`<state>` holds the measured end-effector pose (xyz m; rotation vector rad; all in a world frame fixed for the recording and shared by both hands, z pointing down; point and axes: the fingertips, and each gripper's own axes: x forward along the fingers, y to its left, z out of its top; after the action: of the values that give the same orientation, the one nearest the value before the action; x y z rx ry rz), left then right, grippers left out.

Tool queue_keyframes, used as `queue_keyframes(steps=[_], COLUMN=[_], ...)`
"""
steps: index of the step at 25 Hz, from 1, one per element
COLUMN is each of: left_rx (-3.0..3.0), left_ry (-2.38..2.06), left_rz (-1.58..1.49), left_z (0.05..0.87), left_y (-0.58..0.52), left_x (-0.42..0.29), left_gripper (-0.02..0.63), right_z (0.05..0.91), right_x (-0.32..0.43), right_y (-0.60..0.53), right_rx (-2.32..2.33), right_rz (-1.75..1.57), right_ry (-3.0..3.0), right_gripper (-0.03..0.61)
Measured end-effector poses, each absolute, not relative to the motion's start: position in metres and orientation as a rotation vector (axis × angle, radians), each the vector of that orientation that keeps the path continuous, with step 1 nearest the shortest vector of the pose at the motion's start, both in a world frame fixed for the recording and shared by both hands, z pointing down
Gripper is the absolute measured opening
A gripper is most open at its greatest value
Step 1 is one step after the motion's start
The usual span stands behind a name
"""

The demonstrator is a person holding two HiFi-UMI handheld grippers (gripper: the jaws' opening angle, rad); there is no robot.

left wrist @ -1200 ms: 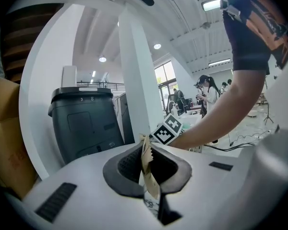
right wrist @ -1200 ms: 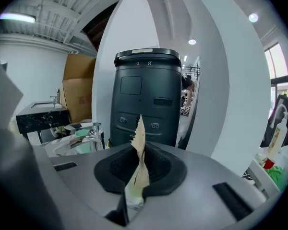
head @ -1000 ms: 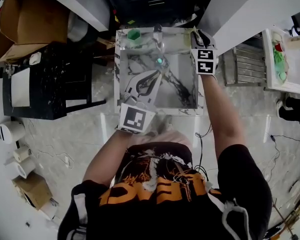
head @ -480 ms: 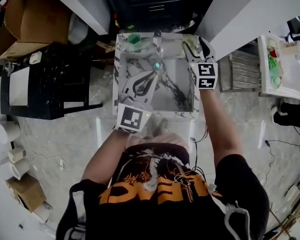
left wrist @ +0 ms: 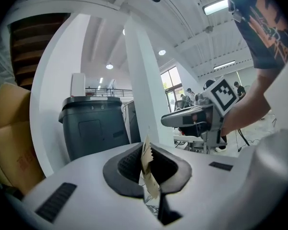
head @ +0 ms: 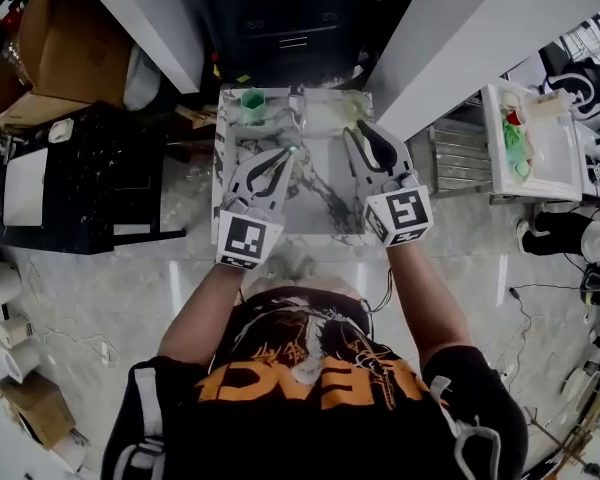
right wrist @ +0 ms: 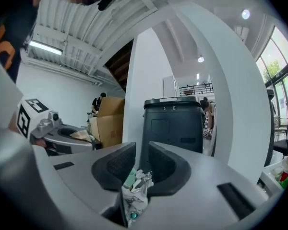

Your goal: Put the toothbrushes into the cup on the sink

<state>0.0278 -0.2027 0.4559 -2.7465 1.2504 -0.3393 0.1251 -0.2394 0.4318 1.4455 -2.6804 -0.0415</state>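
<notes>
The marbled sink [head: 320, 208] lies in front of me in the head view. A green cup [head: 251, 99] stands on its back left corner, beside the tap [head: 298, 103]. My left gripper [head: 285, 154] hovers over the left half of the basin, shut on a thin cream-coloured toothbrush handle [left wrist: 148, 169] that stands up between its pads. My right gripper [head: 352, 134] is over the right half of the basin. Its jaws are closing with a gap still showing, and nothing is between them [right wrist: 137, 164]. A teal drain plug [head: 293, 148] sits mid-basin. The two grippers are level, about a hand's width apart.
A dark grey bin [right wrist: 173, 123] stands beyond the sink against a white pillar. A black cart [head: 80, 178] and a cardboard box [head: 50, 38] are to the left. A metal rack [head: 460, 153] and a white tray [head: 530, 138] holding green things are to the right.
My right gripper has drawn back from the sink's back right corner to over the basin. The left gripper has also pulled slightly back, still holding its piece.
</notes>
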Motion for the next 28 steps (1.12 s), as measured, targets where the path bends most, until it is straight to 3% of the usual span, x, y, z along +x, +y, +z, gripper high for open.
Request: queue_keyframes(steps=[6,28], left_rx=[-2.73,-2.714], left_ry=[1.306,1.264], left_rz=[-0.265,-0.216], left_z=[0.436,0.423], left_y=[-0.194,-0.159], left_x=[0.004,-0.062], left_gripper=[0.031,0.031], right_z=[0.41,0.398], right_x=[0.097,0.008], right_y=[-0.191,-0.115], right_rx=[1.353,1.286], right_rz=[-0.008,0.001], right_ry=[-2.761,-2.83], right_gripper=[0.014,0.014])
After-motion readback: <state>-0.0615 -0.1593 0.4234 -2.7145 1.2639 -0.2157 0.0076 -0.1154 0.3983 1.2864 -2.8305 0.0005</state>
